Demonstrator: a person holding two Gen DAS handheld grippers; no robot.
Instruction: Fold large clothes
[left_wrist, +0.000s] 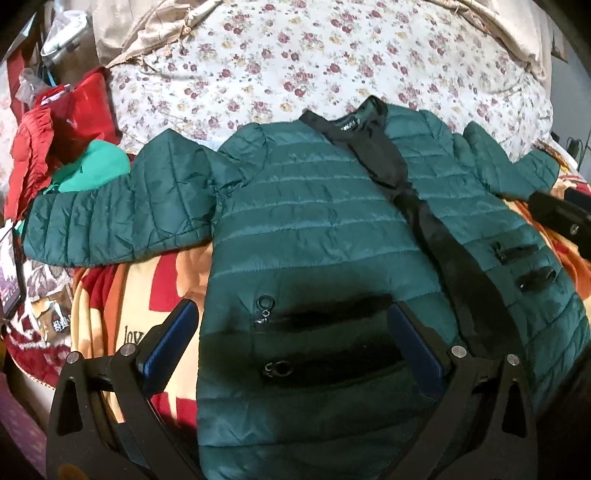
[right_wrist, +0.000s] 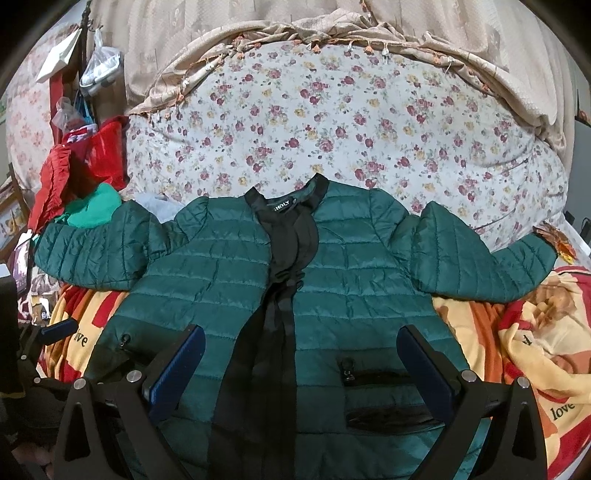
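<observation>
At the bed's left edge sits a heap of red clothes (right_wrist: 70, 173). Beside it, a dark green quilted jacket (right_wrist: 314, 266) lies flat on the blanket (right_wrist: 546, 354), front up, sleeves spread. The left gripper (left_wrist: 291, 332) hovers over its left pocket, jaws spread; the right gripper (right_wrist: 301, 354) hovers likewise, holding nothing.

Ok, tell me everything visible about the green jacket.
The green jacket is a dark teal quilted puffer with a shiny, nylon-looking shell. It lies flat, front up, on a patterned blanket, collar towards the floral quilt, both sleeves spread sideways. A black placket runs down the front, slightly parted at the neck, where a label shows. Black zip pockets sit low on each side. The left gripper and right gripper are open above the hem.
</observation>
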